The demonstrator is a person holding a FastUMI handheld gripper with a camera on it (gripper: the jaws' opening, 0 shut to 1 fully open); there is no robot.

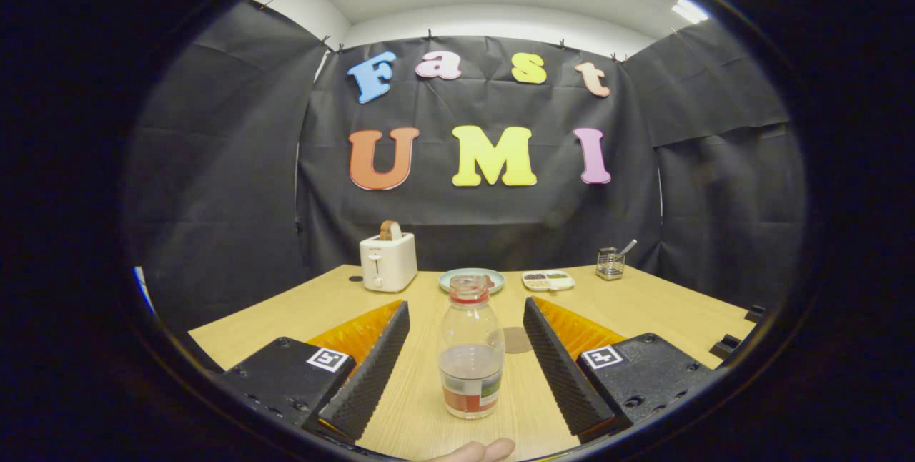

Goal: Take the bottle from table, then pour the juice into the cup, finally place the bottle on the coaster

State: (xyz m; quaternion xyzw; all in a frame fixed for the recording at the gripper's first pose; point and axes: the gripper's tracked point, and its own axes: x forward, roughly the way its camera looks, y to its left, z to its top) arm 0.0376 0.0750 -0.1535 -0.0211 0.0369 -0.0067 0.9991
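Tabletop: I see a pale wood tabletop (300, 308) running back to the black cloth wall, under a white ceiling with strip lights.
Far end: toaster (387, 262) with bread in its slot, then a plate (465, 277), a small tray (547, 279) and a wire holder (610, 263), all well beyond the claw.
Claw (466, 332): fingers spread wide apart, gripping nothing.
Bottle (470, 347): upright between the fingers, touching neither, red cap on, part full of juice.
Coaster (516, 340): flat round disc just behind the bottle, to its right.
Fingertip (477, 450): a person's, at the near edge below the bottle.
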